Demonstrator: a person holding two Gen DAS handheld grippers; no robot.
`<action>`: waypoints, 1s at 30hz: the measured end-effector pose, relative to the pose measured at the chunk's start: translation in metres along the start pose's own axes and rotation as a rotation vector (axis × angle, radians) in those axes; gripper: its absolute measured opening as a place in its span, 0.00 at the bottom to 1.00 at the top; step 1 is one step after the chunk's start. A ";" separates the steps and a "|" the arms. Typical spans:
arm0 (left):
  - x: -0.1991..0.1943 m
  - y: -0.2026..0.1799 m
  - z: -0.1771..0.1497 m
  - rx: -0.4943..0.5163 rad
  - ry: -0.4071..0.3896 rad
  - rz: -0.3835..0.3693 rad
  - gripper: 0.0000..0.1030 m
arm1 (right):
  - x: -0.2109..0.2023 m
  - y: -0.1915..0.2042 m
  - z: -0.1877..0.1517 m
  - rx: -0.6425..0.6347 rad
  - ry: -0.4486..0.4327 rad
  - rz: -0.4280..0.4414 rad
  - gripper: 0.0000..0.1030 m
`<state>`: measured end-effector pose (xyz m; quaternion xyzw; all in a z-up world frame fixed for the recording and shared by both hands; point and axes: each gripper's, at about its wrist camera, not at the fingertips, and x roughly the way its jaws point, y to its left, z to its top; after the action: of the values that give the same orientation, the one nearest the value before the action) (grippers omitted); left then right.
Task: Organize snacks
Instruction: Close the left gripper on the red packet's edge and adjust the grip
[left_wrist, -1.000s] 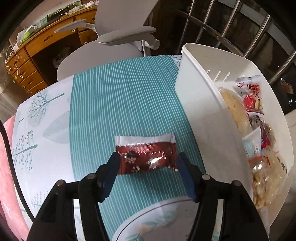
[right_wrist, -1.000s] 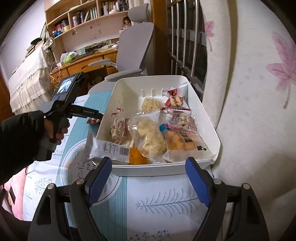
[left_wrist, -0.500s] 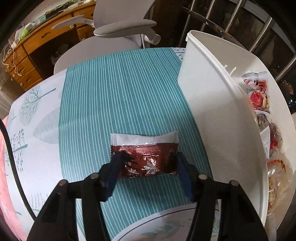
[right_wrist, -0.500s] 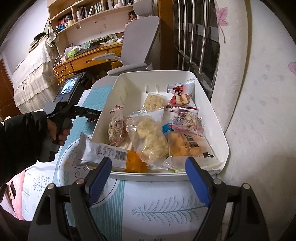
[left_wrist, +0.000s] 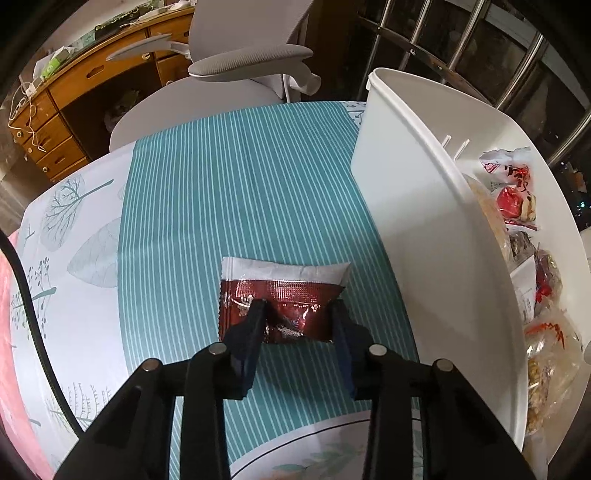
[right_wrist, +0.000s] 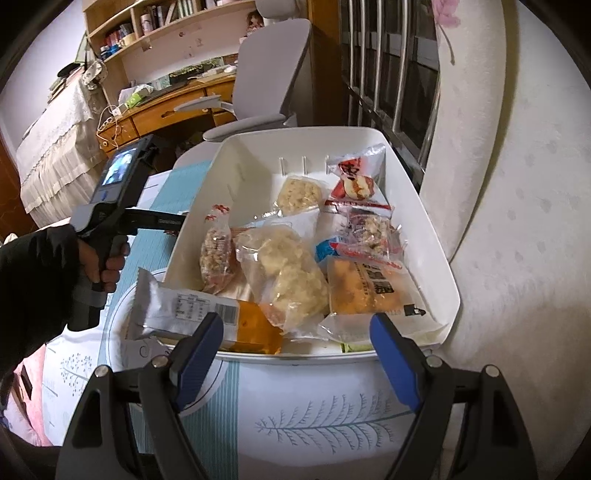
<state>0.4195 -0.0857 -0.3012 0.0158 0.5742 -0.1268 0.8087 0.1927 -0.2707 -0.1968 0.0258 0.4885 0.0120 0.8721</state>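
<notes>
A dark red foil snack packet with a white end strip lies on the teal striped tablecloth, left of the white bin. My left gripper has closed onto the packet's near half, its blue fingers pinching and crumpling the foil. The bin holds several wrapped snacks; an orange and white packet hangs over its near left rim. My right gripper is open and empty, just in front of the bin's near rim. The left gripper's handle shows left of the bin.
A grey office chair stands behind the table, with a wooden desk further back. Window bars are behind the bin. A white floral curtain hangs at the right of the bin.
My left gripper moved forward over the red packet and closed its fingers onto it. My right gripper rose and drew closer to the bin, staying open.
</notes>
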 end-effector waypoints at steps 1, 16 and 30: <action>-0.001 0.000 -0.001 0.000 -0.001 -0.003 0.30 | 0.002 -0.002 0.000 0.010 0.007 0.003 0.79; -0.016 0.009 -0.017 -0.014 0.003 -0.022 0.16 | 0.017 -0.029 0.015 0.055 0.045 -0.058 0.79; -0.035 0.020 -0.015 -0.002 -0.028 -0.017 0.16 | 0.042 -0.041 0.035 0.069 0.060 -0.107 0.79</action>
<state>0.3988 -0.0573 -0.2758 0.0084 0.5629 -0.1334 0.8157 0.2442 -0.3110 -0.2162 0.0295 0.5151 -0.0506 0.8551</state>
